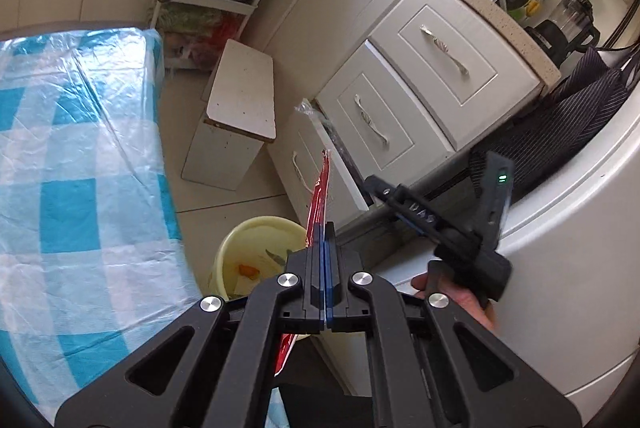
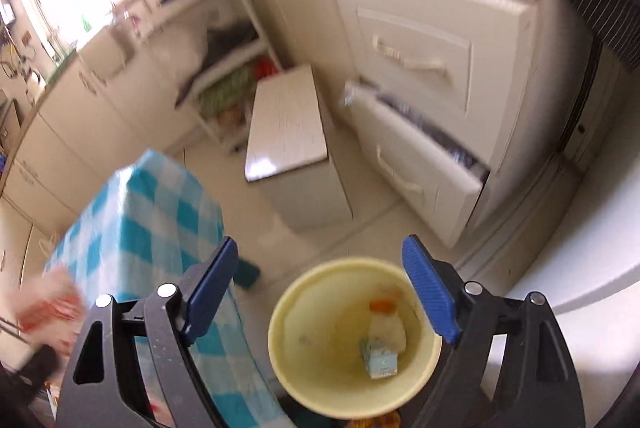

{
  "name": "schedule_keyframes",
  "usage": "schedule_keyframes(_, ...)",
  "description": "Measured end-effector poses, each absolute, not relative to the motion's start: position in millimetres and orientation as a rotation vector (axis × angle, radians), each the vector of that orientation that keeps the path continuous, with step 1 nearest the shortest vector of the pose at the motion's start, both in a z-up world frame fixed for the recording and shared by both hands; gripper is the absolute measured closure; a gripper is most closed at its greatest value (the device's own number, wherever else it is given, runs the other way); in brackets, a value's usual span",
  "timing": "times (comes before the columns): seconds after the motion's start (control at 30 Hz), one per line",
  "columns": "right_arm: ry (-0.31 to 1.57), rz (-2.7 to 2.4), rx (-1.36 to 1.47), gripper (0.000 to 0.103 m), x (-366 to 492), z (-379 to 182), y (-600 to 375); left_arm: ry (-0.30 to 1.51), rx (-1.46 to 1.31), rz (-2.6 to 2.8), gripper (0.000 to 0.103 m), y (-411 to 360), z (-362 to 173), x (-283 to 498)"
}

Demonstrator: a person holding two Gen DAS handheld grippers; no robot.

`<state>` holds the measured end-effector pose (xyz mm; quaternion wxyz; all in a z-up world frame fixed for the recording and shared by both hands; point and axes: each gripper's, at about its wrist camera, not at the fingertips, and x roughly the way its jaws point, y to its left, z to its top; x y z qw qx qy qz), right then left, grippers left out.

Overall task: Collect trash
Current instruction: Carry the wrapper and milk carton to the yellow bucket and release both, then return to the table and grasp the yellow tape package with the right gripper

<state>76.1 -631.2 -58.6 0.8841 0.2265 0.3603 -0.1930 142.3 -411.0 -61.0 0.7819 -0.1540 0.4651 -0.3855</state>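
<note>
Left gripper (image 1: 325, 228) is clenched on the red wrapper (image 1: 320, 188) just above the yellow bin (image 1: 224, 260), right gripper (image 2: 320, 292) spread and empty over it; centre the wrapper over the bin's mouth before letting go.

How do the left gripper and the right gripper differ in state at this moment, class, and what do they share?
The left gripper is shut on a red wrapper; the right gripper stands open with nothing between its pads. The left gripper's fingers meet in a thin line, while the right gripper's fingers are spread wide. Both are black with blue pads, and both point towards the yellow bin.
</note>
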Motion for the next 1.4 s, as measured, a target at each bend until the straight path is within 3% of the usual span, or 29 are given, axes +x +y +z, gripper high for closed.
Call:
schedule_keyframes(0.37, 0.619, -0.433, 0.378, 0.022, 73.5, -31.4, -632.8, 1.172, -0.285, -0.731, 0.1, -502.3, -127.6, 162.2)
schedule_keyframes(0.5, 0.622, -0.428, 0.357, 0.022, 74.3, -31.3, -630.6, 1.192, -0.285, -0.715, 0.079, -506.3, -135.1, 162.1)
schedule_keyframes(0.63, 0.627, -0.432, 0.337, 0.022, 75.6, -31.4, -628.6, 1.162, -0.29, -0.71, 0.064, -492.1, -125.3, 158.5)
schedule_keyframes(0.8, 0.627, -0.433, 0.282, 0.019, 78.8, -29.1, -616.7, 1.035, -0.208, -0.674, 0.031, -448.3, -91.0, 140.2)
schedule_keyframes(0.87, 0.624, -0.426, 0.264, 0.018, 80.7, -27.9, -610.8, 0.979, -0.165, -0.643, 0.025, -425.9, -76.9, 132.6)
schedule_keyframes(1.2, 0.622, -0.338, 0.102, 0.015, 94.5, -17.7, -553.2, 0.751, -0.022, -0.441, 0.015, -278.5, -10.9, 107.6)
schedule_keyframes(1.4, 0.619, -0.243, 0.02, 0.015, 101.3, -11.1, -509.3, 0.72, 0.017, -0.262, 0.014, -179.0, 0.5, 107.4)
